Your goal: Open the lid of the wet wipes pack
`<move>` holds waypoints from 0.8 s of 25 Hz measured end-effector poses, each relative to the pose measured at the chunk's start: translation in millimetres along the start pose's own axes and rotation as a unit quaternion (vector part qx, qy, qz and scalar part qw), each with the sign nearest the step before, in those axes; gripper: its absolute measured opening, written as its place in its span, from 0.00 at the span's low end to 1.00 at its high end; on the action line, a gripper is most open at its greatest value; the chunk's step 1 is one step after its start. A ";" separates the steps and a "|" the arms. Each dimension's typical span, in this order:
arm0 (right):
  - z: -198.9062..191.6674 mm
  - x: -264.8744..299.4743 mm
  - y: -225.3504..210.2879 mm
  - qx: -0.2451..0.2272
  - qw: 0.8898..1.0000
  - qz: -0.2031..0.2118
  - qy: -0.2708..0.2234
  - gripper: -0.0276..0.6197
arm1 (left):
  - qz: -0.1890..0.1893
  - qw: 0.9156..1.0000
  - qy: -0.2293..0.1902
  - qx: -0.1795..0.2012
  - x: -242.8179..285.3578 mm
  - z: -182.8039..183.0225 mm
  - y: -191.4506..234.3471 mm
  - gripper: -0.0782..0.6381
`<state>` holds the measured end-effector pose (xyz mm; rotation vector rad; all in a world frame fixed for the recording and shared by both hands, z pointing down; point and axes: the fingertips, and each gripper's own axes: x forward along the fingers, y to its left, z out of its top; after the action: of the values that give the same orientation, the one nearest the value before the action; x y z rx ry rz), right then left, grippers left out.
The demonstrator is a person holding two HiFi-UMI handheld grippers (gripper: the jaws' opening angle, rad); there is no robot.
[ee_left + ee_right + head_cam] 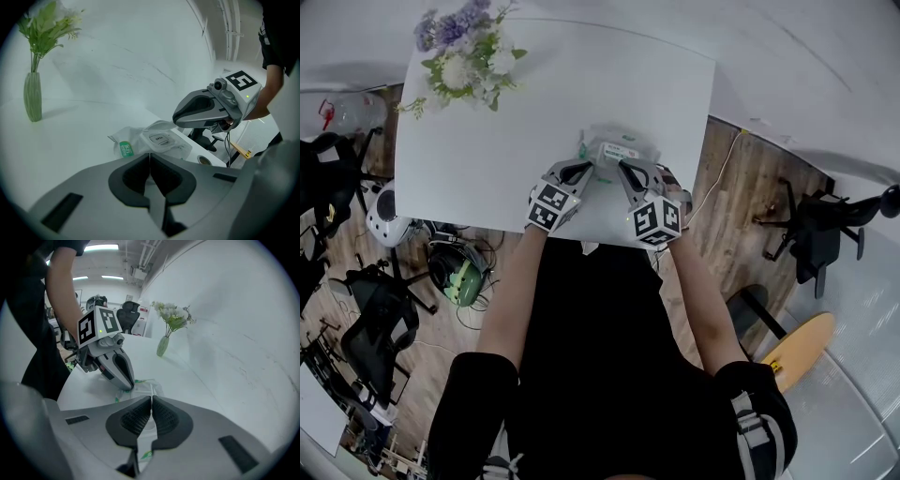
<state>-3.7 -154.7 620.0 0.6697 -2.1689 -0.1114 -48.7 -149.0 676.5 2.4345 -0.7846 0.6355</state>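
The wet wipes pack (615, 150) lies near the front edge of the white table (487, 159). It is white film with green print, and its flat lid (159, 138), marked OPEN, lies shut. My left gripper (584, 170) is shut, and its tips meet the pack's (140, 140) near left end. The left gripper's tips (127, 384) come down on the pack's green-printed end (140, 387) in the right gripper view. My right gripper (625, 170) is shut at the pack's right end, with a thin sliver of white film between its jaws. The right gripper (177, 119) hangs just over the lid.
A vase of flowers (464, 52) stands at the table's far left corner; the glass vase (33, 96) is well left of the pack. Office chairs (820, 225) and bags (455, 267) stand on the wooden floor round the table.
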 end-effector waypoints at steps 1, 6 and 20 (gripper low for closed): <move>0.9 -0.3 -2.8 0.000 1.000 -0.005 -0.001 0.08 | -0.001 1.000 0.000 0.000 -0.1 -0.1 0.1 0.14; 3.0 -0.2 -19.2 0.008 0.999 -0.031 -0.002 0.09 | -0.005 1.000 0.000 0.002 0.5 -0.8 0.0 0.14; 1.5 10.8 -57.5 0.050 0.995 -0.080 0.013 0.11 | -0.045 0.999 0.009 0.011 -1.5 -0.2 0.7 0.14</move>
<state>14.2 -209.3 609.3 0.8987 -2.1055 -0.0779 -50.4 -148.8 676.1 2.4646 -0.6596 0.6344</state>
